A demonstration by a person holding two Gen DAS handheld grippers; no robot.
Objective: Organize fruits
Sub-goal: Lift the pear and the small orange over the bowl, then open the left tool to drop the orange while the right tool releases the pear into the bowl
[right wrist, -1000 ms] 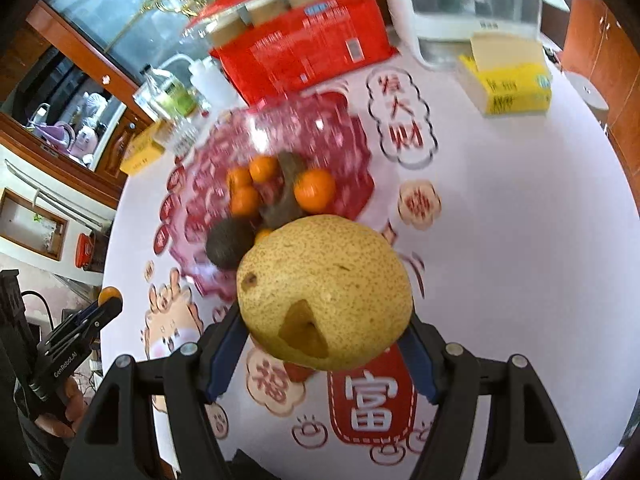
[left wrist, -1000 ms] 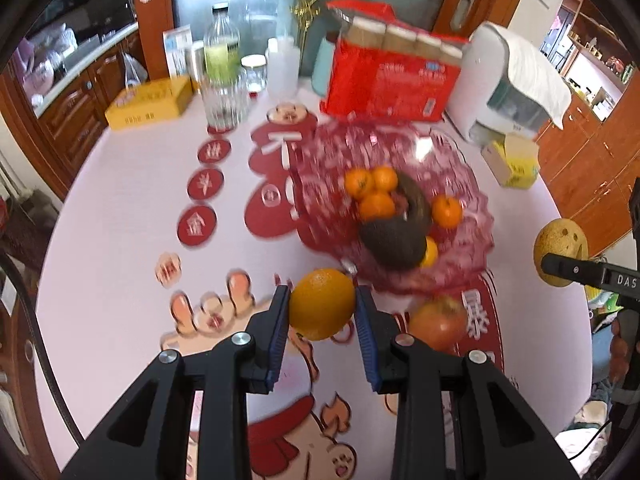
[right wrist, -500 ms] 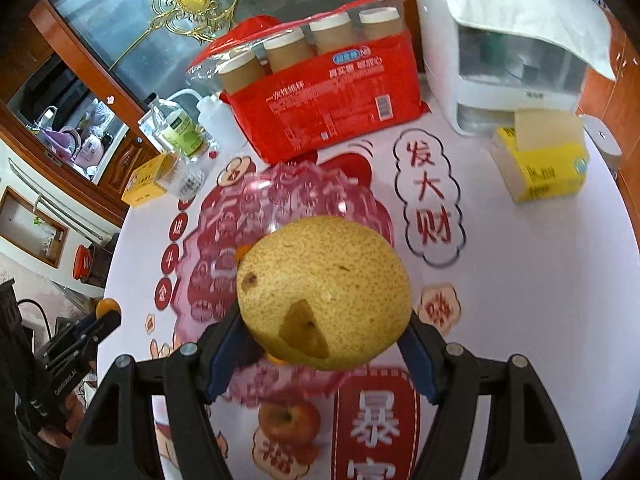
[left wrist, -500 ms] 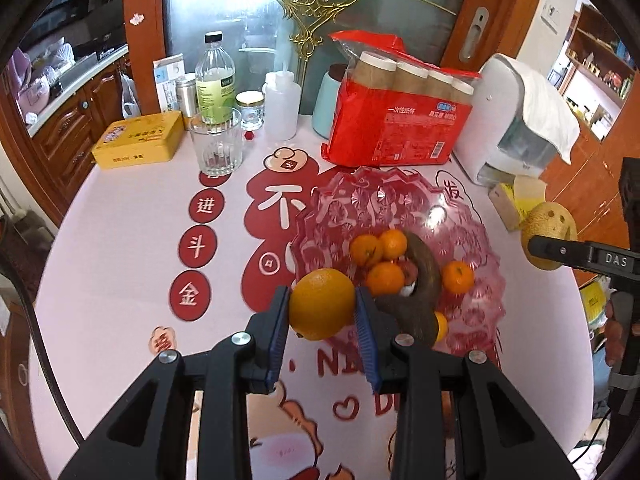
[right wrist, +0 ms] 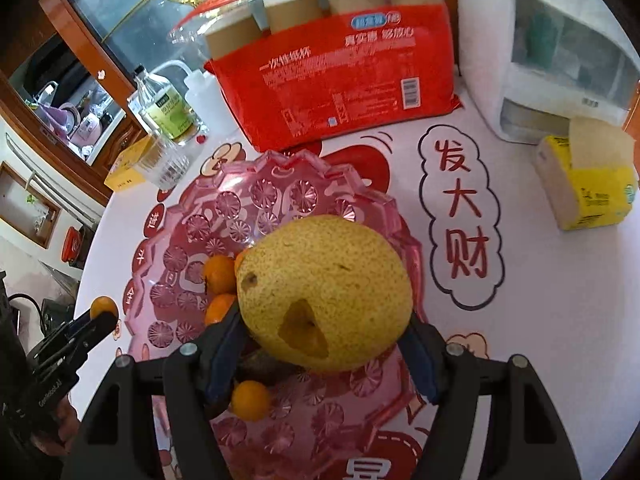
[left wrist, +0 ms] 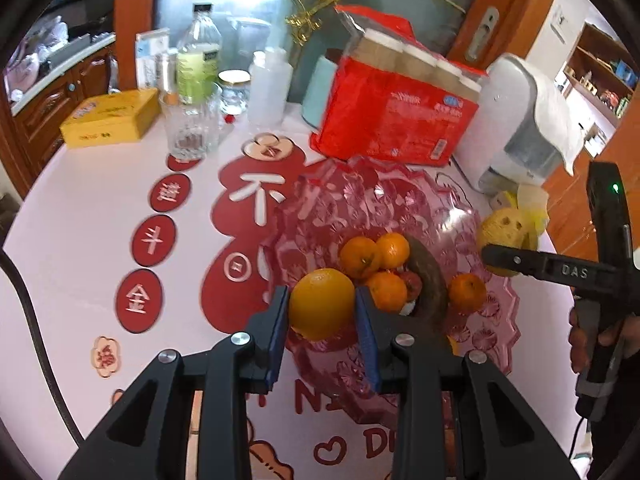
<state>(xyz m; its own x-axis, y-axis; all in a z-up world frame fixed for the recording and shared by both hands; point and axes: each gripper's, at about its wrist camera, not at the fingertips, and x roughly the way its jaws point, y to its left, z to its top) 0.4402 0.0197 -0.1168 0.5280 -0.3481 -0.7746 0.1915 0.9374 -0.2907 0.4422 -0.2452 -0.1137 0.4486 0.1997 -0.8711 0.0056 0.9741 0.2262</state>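
My left gripper (left wrist: 322, 314) is shut on an orange (left wrist: 321, 303), held over the near left rim of the pink glass fruit bowl (left wrist: 400, 196). The bowl holds several small tangerines (left wrist: 360, 257) and a dark avocado (left wrist: 432, 276). My right gripper (right wrist: 326, 344) is shut on a large yellow pear (right wrist: 324, 292), held above the bowl (right wrist: 256, 196). The pear also shows in the left wrist view (left wrist: 502, 232), by the bowl's right rim. The left gripper and orange show in the right wrist view (right wrist: 102, 307), at the bowl's left.
A red pack of paper cups (left wrist: 396, 120) stands behind the bowl. A white appliance (left wrist: 528, 120) and a yellow tissue box (right wrist: 588, 184) are at the right. A glass (left wrist: 190, 132), bottles (left wrist: 198, 56) and a yellow tin (left wrist: 110, 118) stand at the back left.
Both grippers have moved forward over the bowl with their fruit. The orange has come from the table's front to the bowl's near rim, and the pear now hangs above the bowl.
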